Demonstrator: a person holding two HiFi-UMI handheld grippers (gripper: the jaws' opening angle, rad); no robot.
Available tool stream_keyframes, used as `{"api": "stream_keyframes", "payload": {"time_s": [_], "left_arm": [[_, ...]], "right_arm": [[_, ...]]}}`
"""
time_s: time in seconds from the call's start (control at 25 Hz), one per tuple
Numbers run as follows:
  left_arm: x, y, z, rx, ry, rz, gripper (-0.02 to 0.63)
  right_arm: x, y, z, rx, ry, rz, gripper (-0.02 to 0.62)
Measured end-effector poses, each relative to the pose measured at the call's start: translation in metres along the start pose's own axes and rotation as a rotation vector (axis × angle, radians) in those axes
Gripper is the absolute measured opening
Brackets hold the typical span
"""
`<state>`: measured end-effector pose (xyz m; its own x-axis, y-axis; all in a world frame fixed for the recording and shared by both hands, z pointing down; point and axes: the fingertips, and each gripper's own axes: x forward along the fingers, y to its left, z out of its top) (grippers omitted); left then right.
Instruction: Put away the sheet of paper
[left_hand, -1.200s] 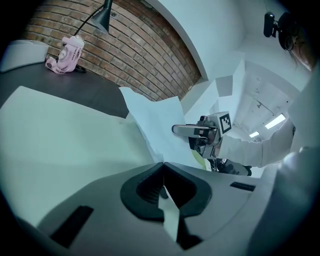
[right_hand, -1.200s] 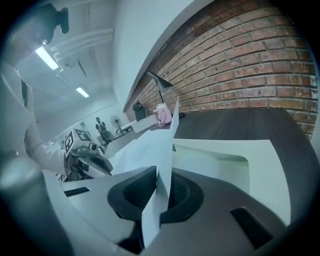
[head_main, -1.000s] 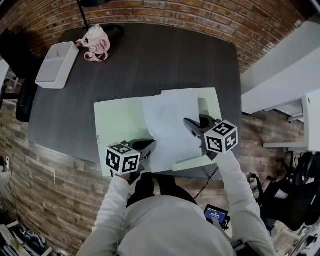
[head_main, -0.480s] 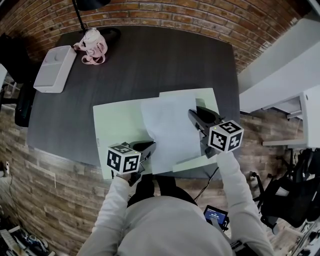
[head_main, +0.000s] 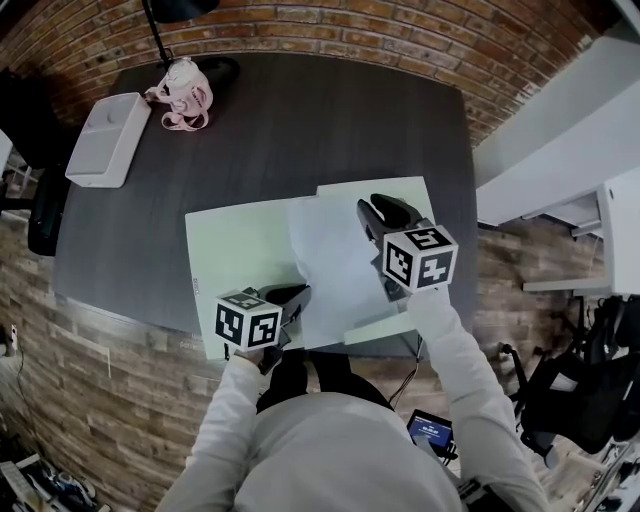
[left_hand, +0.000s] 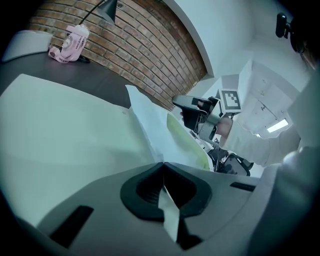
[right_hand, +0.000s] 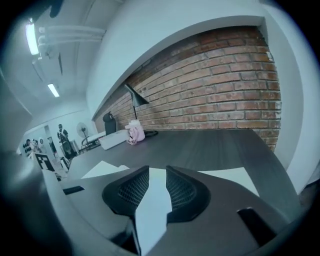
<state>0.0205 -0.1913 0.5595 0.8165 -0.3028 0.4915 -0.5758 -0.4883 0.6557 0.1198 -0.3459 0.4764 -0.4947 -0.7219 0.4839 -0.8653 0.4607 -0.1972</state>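
Head view: your left gripper (head_main: 297, 294) pinches the near edge of the sheet of paper (head_main: 337, 265) lying over the open green folder (head_main: 235, 250) on the tabletop (head_main: 300, 120); your right gripper (head_main: 372, 209), jaws just opened and empty, should next close that folder.

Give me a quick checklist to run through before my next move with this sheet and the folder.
1. Left gripper shut on the sheet of paper at its near edge: ok.
2. Right gripper off the sheet: ok. Its jaws have just been opening and stand apart with nothing held between them.
3. Sheet lying on the open green folder: ok.
4. Folder closed over the sheet: not ok.
5. Sheet square within the folder's edges: cannot tell.
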Motion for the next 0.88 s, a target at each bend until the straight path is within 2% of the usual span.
{"api": "stream_keyframes", "payload": {"time_s": [0.12, 0.32, 0.88], "left_arm": [[0.001, 0.001, -0.001, -0.004, 0.000, 0.008, 0.017], [0.003, 0.002, 0.000, -0.015, 0.000, 0.023, 0.017], [0.009, 0.006, -0.004, -0.029, 0.027, 0.065, 0.017]], "right_arm": [[0.023, 0.008, -0.017, 0.023, 0.053, -0.019, 0.123], [0.049, 0.012, -0.042, 0.004, 0.143, -0.050, 0.137], [0.072, -0.001, -0.083, 0.001, 0.279, -0.094, 0.147]]}}
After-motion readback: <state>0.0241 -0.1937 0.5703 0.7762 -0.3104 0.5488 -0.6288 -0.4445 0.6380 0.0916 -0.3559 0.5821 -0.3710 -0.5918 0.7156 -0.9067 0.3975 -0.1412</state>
